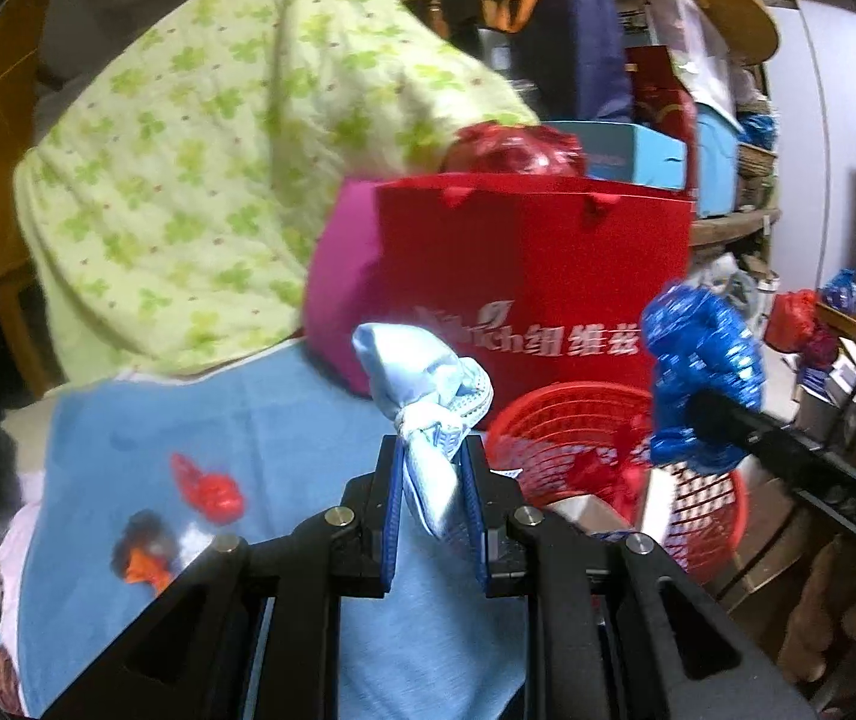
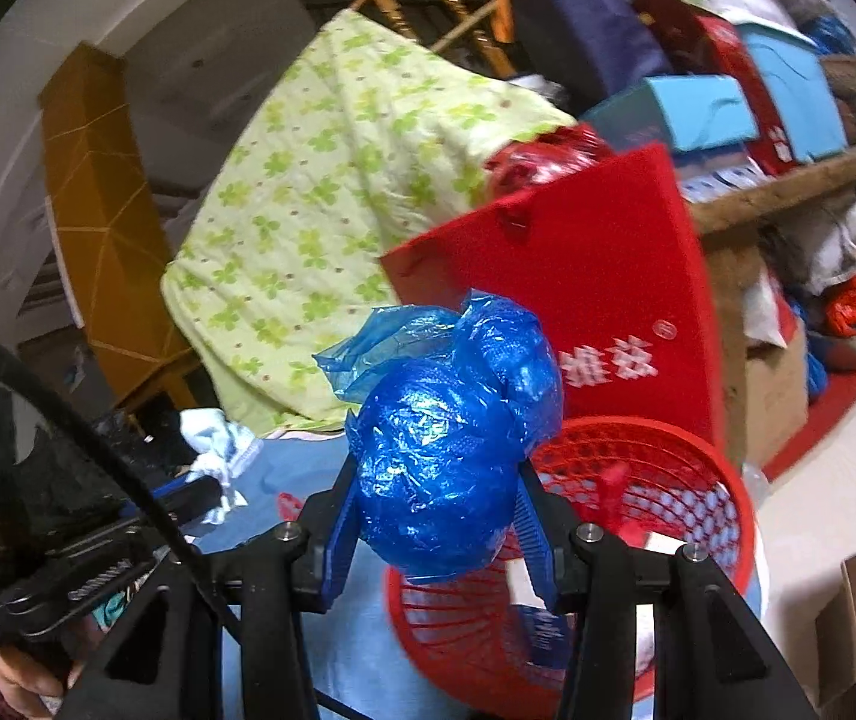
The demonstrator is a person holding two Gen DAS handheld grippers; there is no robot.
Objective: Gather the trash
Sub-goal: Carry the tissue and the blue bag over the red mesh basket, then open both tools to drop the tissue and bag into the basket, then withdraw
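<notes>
My left gripper (image 1: 432,468) is shut on a crumpled pale blue face mask (image 1: 428,384), held above the blue cloth. My right gripper (image 2: 439,516) is shut on a crumpled blue plastic bag (image 2: 445,450), held over the near left rim of a red mesh basket (image 2: 667,480). In the left wrist view the blue bag (image 1: 703,372) and right gripper hang over the basket (image 1: 571,420), which holds red scraps and paper. A red plastic scrap (image 1: 209,489) and an orange-black scrap (image 1: 143,552) lie on the blue cloth (image 1: 284,420).
A red paper gift bag (image 1: 547,276) stands right behind the basket, with a magenta bag (image 1: 344,276) beside it. A green flowered quilt (image 1: 218,150) is heaped at the back left. Cluttered shelves with boxes (image 1: 637,150) fill the back right.
</notes>
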